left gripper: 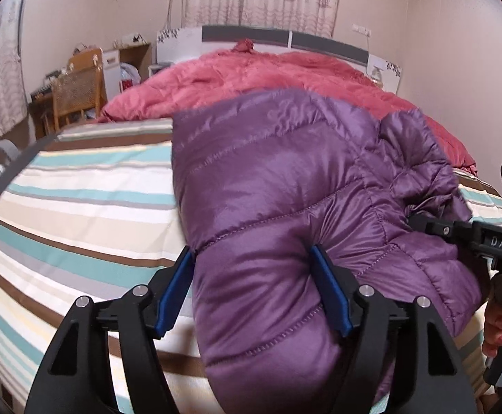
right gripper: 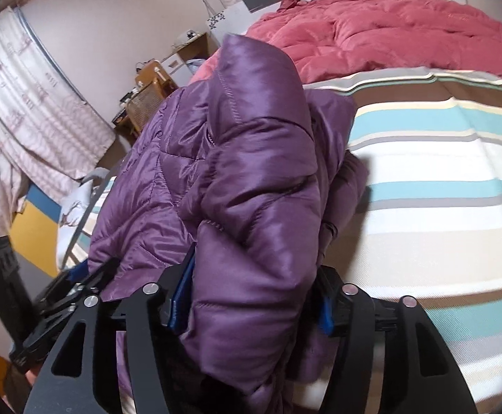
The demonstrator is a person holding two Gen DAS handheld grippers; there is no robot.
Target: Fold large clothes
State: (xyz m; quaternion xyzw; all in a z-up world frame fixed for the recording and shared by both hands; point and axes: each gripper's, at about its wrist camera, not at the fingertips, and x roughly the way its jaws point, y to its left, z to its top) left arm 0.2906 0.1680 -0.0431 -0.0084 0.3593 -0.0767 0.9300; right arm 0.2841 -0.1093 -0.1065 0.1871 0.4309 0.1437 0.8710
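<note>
The left gripper [left gripper: 252, 286] was clenched on the near edge of the quilted purple down jacket [left gripper: 285, 172]; the right gripper [right gripper: 251, 296] grasped a bunched fold of it. The jacket lay on the striped bedsheet [left gripper: 78, 189], the pink padded duvet [left gripper: 251, 72] farther off. Both grips should probably travel together and level, keeping the slippery puffy layers aligned.

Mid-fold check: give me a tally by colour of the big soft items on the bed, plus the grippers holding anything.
Purple puffer jacket: 1
Pink-red quilt: 1
Striped bedsheet: 1
Grippers clamped on the jacket: 2, the left gripper and the right gripper
Total: 5
</note>
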